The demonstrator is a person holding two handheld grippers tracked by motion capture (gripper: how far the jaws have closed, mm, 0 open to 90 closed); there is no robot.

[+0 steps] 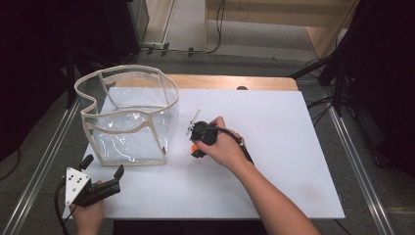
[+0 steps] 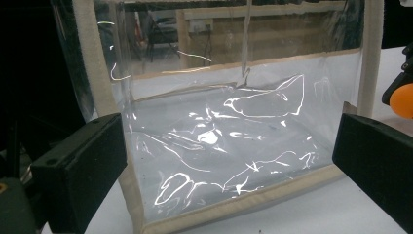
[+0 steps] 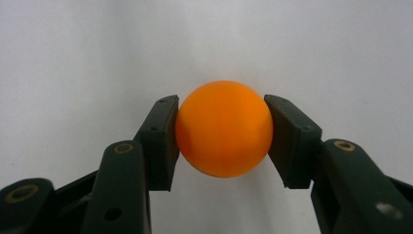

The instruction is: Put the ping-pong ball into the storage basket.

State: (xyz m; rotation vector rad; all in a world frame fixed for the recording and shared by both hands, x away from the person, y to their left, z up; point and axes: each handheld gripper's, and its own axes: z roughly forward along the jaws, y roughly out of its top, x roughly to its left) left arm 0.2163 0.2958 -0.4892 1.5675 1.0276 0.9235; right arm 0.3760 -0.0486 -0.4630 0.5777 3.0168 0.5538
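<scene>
The right gripper (image 3: 221, 129) is clamped on an orange ball (image 3: 223, 127): in the right gripper view both black jaws press flat against the ball's two sides, with the plain white surface of the desk (image 3: 73, 58) behind it. In the high view the right gripper (image 1: 195, 147) sits near the middle of the desk (image 1: 274, 147), pointing down and toward the left, the person's right hand (image 1: 222, 147) wrapped around its body and a dark cable running back along the wrist; a small patch of the orange ball (image 1: 194, 146) peeks out at its tip, low over the white surface. Whether the ball touches the desk or is held just above it I cannot tell. Just to the left of that gripper stands a clear plastic bag (image 1: 129, 117) with cream fabric edging, upright and open at the top, on the left part of the desk; the ball is outside it, near its right-hand corner. The left gripper (image 1: 103, 166) rests at the near left corner of the desk, held by the left hand (image 1: 90, 215), with its grey three-cornered plate facing up and its jaws spread wide apart with nothing between them. In the left gripper view those two jaws frame the clear plastic bag (image 2: 229, 136) from the near side without touching it, and the orange ball (image 2: 403, 100) shows at the right edge, beyond the bag's cream corner strip.
</scene>
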